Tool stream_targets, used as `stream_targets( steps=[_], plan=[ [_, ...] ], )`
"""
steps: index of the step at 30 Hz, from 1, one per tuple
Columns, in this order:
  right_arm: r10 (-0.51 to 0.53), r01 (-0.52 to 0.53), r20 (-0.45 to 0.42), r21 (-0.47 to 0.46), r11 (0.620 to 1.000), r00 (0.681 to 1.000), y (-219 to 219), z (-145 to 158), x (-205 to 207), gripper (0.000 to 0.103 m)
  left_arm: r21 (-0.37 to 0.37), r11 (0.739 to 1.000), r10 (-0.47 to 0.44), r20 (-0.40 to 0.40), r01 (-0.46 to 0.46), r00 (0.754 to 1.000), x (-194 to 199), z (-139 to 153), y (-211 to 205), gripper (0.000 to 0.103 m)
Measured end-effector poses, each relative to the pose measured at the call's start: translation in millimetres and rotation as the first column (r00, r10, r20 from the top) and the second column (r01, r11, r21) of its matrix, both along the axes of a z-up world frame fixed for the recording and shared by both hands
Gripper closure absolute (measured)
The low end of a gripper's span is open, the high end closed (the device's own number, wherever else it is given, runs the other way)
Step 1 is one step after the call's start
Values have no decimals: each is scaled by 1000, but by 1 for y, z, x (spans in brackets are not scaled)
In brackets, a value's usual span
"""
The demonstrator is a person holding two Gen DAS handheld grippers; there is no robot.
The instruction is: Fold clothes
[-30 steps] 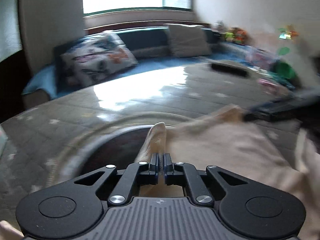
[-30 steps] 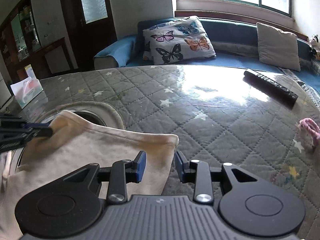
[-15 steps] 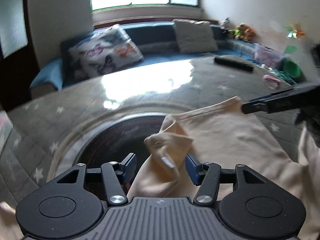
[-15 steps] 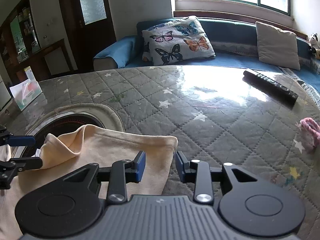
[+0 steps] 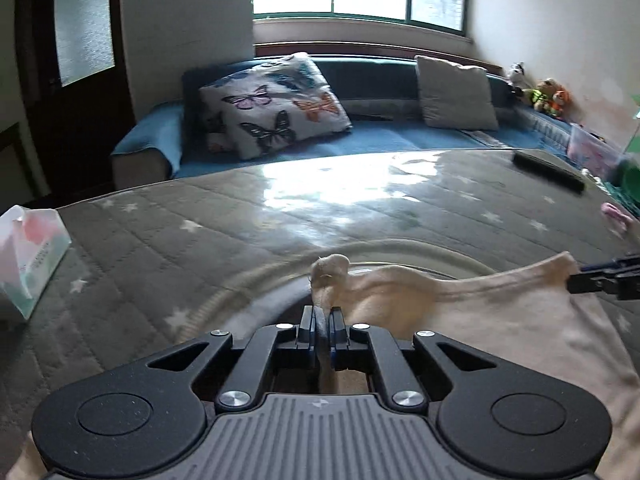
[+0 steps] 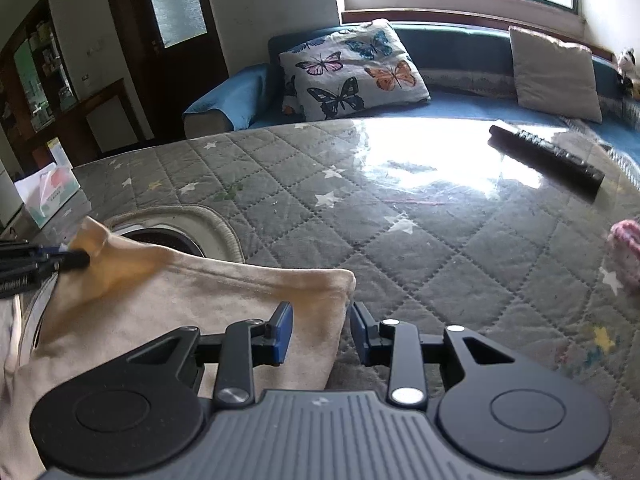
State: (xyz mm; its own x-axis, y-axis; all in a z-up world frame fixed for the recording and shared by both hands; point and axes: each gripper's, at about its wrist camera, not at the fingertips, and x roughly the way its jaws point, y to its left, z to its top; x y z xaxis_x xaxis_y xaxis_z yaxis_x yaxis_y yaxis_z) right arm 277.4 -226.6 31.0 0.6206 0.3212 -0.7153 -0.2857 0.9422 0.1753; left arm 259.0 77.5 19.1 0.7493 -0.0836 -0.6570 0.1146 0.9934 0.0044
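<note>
A cream garment (image 6: 208, 296) lies on the grey quilted table cover (image 6: 360, 208); it also shows in the left wrist view (image 5: 500, 320). My left gripper (image 5: 322, 326) is shut on the garment's left corner, which bunches above the fingertips. In the right wrist view it (image 6: 60, 260) pinches that corner at far left. My right gripper (image 6: 320, 328) is open, its jaws standing either side of the garment's right corner without closing on it. It shows at the right edge of the left wrist view (image 5: 600, 278).
A round dark opening with a pale rim (image 6: 176, 236) lies under the garment's left part. A black remote (image 6: 548, 156) lies far right, a pink item (image 6: 624, 244) at the right edge, a tissue pack (image 5: 28, 256) at left. A sofa with cushions (image 6: 352, 68) stands behind.
My left gripper opened half a second ago, then closed again on the garment's left corner and lifted it slightly. My right gripper stayed open at the right corner.
</note>
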Motion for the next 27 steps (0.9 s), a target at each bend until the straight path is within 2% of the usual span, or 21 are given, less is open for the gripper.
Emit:
stream_targets(
  steps=[1, 2, 5, 8, 13, 20, 23, 25, 26, 27],
  plan=[
    [2, -2, -4, 0, 1000, 1000, 1, -1, 2, 83, 3, 1000, 8, -3, -8, 1000, 3, -1, 3, 96],
    [-2, 2, -4, -6, 1000, 1000, 4, -3, 4, 96, 5, 1000, 9, -4, -9, 1000, 5, -2, 5, 96],
    [-9, 10, 16, -29, 1000, 1000, 10, -4, 12, 100, 11, 1000, 21, -3, -21, 1000, 11, -6, 11, 96],
    [-18, 20, 47, -40, 999, 999, 16, -1, 21, 100, -12, 998, 55, -5, -55, 998, 17, -10, 20, 96],
    [-20, 23, 43, -78, 997, 999, 25, -10, 39, 99, 6, 996, 89, -39, -89, 995, 29, -22, 26, 93],
    [-5, 12, 66, -107, 994, 998, 26, 9, 27, 93, 11, 992, 123, -19, -122, 992, 11, -4, 42, 91],
    [16, -9, 67, -103, 995, 998, 24, 21, 11, 93, 21, 989, 147, -14, -147, 989, -5, 6, 51, 83],
    [33, -25, 71, -111, 994, 997, 26, 27, -3, 91, 32, 985, 168, -10, -167, 986, -20, 12, 57, 72],
    [45, -37, 72, -113, 993, 996, 28, 30, -10, 90, 35, 984, 176, -8, -176, 984, -26, 14, 61, 70],
    [55, -47, 71, -114, 992, 996, 29, 32, -17, 83, 39, 982, 187, -5, -187, 982, -35, 16, 65, 67]
  ],
)
